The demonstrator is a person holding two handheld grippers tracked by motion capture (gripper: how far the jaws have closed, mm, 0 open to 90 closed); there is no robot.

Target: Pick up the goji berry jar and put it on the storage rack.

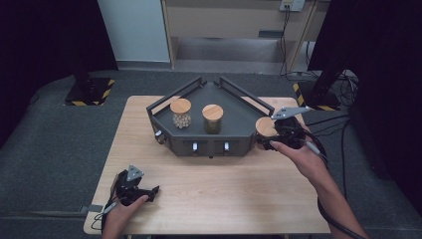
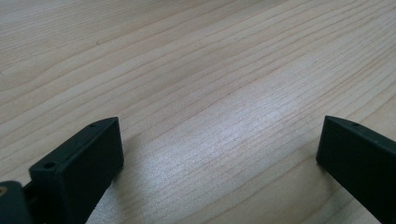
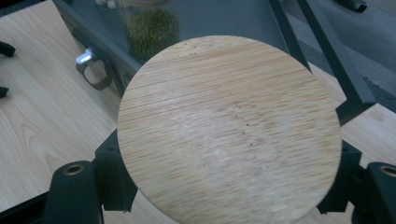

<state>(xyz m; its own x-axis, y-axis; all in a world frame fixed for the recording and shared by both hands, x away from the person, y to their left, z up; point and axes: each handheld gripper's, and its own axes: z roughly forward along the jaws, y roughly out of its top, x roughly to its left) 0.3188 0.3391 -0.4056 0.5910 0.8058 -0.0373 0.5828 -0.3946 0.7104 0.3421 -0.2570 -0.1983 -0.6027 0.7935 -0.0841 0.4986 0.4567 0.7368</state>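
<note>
1. The right gripper (image 1: 278, 133) is clamped on a jar (image 1: 265, 127) with a wooden lid (image 3: 229, 128), just off the right corner of the rack (image 1: 199, 144). Its jaws sit below the lid rim on either side, which keeps the jar upright as it is carried.
2. The jar hangs above the table (image 1: 224, 189), beside the rack's right rail rather than inside it (likely on its way in to join the others).
3. Two jars already stand in the rack: one with pale round contents (image 1: 180, 113) on the left, one with green contents (image 1: 212, 119) beside it. Bare floor remains to their right, a natural spot for the third.
4. The left gripper (image 1: 149, 191) rests on the table's near left corner with its jaws apart and nothing between them, well clear of the work.
5. Risk, as I judge it: the jar could clip the rail on the way over.
</note>
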